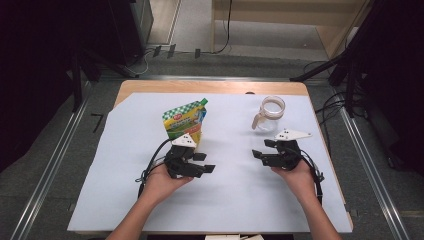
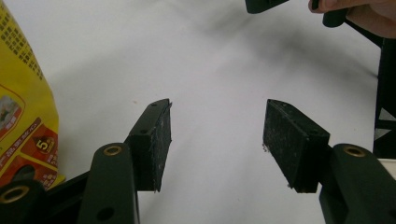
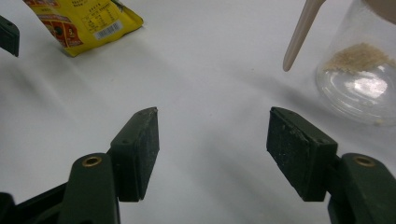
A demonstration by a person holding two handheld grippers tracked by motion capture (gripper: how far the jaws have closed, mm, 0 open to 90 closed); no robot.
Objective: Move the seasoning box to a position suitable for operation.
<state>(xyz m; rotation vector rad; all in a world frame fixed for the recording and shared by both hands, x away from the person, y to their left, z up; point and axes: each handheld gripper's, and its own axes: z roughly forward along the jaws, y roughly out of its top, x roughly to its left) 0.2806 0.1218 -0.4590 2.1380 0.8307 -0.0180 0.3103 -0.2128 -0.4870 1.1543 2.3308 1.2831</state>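
A yellow and green pouch with a green spout cap stands upright on the white sheet. My left gripper is just in front of it, open, pointing right with nothing between its jaws. In the left gripper view the pouch is at the left edge, beside the open left gripper. A clear glass jar with a beige handle stands at the back right. My right gripper is just in front of the jar, open and empty. In the right gripper view the jar holds some beige granules, right of the open right gripper.
The white sheet covers a wooden table whose bare strip shows at the far edge. The other gripper's jaw and a hand appear at the top of the left gripper view. Bare sheet lies between the two grippers.
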